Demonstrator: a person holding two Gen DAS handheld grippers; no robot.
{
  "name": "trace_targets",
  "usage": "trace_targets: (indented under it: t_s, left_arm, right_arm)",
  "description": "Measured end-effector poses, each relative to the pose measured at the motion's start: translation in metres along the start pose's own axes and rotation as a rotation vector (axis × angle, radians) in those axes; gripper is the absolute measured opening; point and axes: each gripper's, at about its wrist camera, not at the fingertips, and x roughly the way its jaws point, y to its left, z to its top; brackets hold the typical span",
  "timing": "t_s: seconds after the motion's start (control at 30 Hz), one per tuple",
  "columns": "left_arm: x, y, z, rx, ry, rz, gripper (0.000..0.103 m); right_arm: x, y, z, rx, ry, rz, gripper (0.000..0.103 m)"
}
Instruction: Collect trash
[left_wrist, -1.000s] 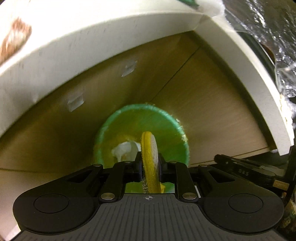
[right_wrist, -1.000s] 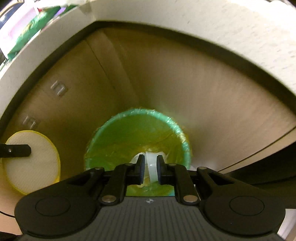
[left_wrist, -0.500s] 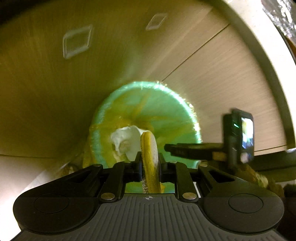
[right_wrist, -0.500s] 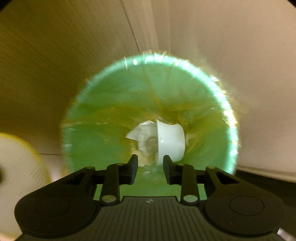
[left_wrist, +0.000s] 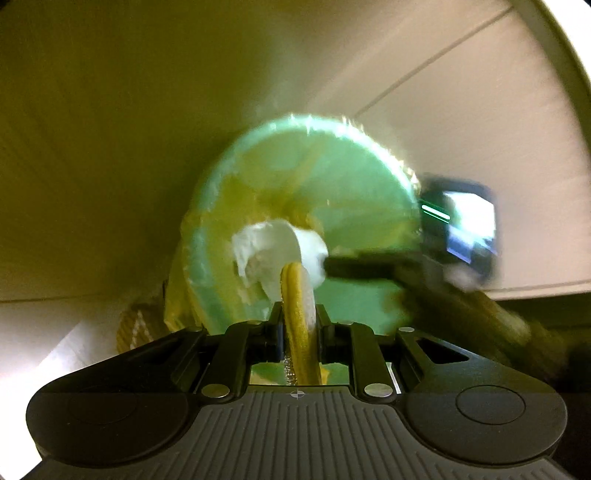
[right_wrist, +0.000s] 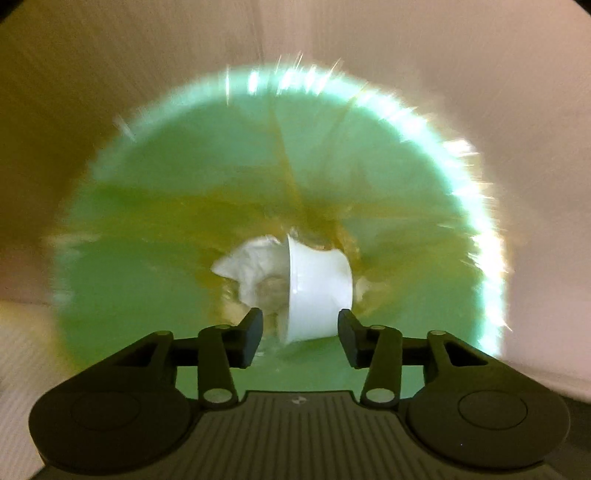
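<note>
Right gripper (right_wrist: 300, 338) opening, white cup (right_wrist: 319, 291) loose between jaws (blurred).

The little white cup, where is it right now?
In the right wrist view the white cup lies on its side inside the green-lined bin, beside crumpled white paper, loose between the opening jaws of the right hand-held gripper.

1. Your green-lined bin (right_wrist: 155, 229) is smeared by motion in both views; its rim reads as streaks only.
2. The yellow-edged disc (left_wrist: 297, 314) hides part of the white trash (left_wrist: 266, 251) behind it.
3. The right gripper (left_wrist: 369, 266) is blurred in the left view; its far finger cannot be made out.
4. The crumpled white paper (right_wrist: 251, 266) sits half behind the white cup (right_wrist: 317, 291).
</note>
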Motion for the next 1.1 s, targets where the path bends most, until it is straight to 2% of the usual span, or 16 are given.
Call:
trace_targets:
  t_s: [0.17, 0.2, 0.23, 0.27, 0.3, 0.33, 0.4, 0.47, 0.57, 0.6, 0.63, 0.7, 0.8, 0.93, 1.1]
  left_arm:
    - [0.015, 0.008, -0.012, 0.027, 0.019, -0.023, 0.019]
    - [0.016, 0.012, -0.015, 0.024, 0.021, -0.020, 0.019]
    - [0.017, 0.015, -0.017, 0.015, 0.026, -0.018, 0.019]
    - [0.017, 0.018, -0.019, 0.006, 0.031, -0.018, 0.019]
    - [0.018, 0.021, -0.020, -0.002, 0.034, -0.017, 0.019]
    - [0.018, 0.024, -0.022, -0.011, 0.036, -0.015, 0.019]
    - [0.018, 0.026, -0.022, -0.026, 0.040, -0.017, 0.019]
    - [0.019, 0.026, -0.021, -0.026, 0.037, -0.024, 0.019]
    - [0.021, 0.025, -0.019, -0.014, 0.031, -0.038, 0.019]
    - [0.020, 0.025, -0.019, -0.010, 0.032, -0.039, 0.019]
    - [0.020, 0.024, -0.019, -0.007, 0.034, -0.036, 0.019]
    - [0.019, 0.025, -0.019, -0.009, 0.039, -0.027, 0.019]
    - [0.023, 0.020, -0.014, -0.018, 0.044, -0.010, 0.019]
    - [0.031, 0.003, -0.002, -0.027, 0.018, 0.028, 0.019]
    - [0.041, -0.015, 0.016, -0.059, -0.026, 0.107, 0.019]
  right_arm:
    - [0.105, 0.014, 0.024, 0.022, 0.110, -0.037, 0.045]
    - [0.120, 0.015, 0.026, 0.025, 0.128, -0.062, 0.049]
    - [0.133, 0.017, 0.027, 0.009, 0.130, -0.158, 0.061]
    - [0.144, 0.018, 0.028, -0.017, 0.120, -0.242, 0.057]
    - [0.149, 0.016, 0.028, -0.030, 0.114, -0.279, 0.055]
    - [0.150, 0.012, 0.030, -0.030, 0.098, -0.295, 0.048]
    - [0.145, -0.002, 0.036, 0.014, 0.092, -0.221, 0.048]
    - [0.140, -0.019, 0.038, 0.079, 0.095, -0.104, 0.036]
    - [0.149, -0.043, 0.038, 0.204, 0.166, 0.080, 0.034]
    - [0.153, -0.046, 0.036, 0.220, 0.175, 0.081, 0.033]
    - [0.156, -0.047, 0.033, 0.209, 0.169, 0.052, 0.027]
    - [0.156, -0.049, 0.030, 0.190, 0.170, 0.025, 0.026]
    - [0.124, -0.052, 0.030, 0.199, 0.140, 0.072, 0.028]
    - [0.045, -0.050, 0.026, 0.123, 0.020, 0.089, 0.049]
    - [-0.054, -0.072, -0.015, 0.202, -0.129, 0.108, 0.051]
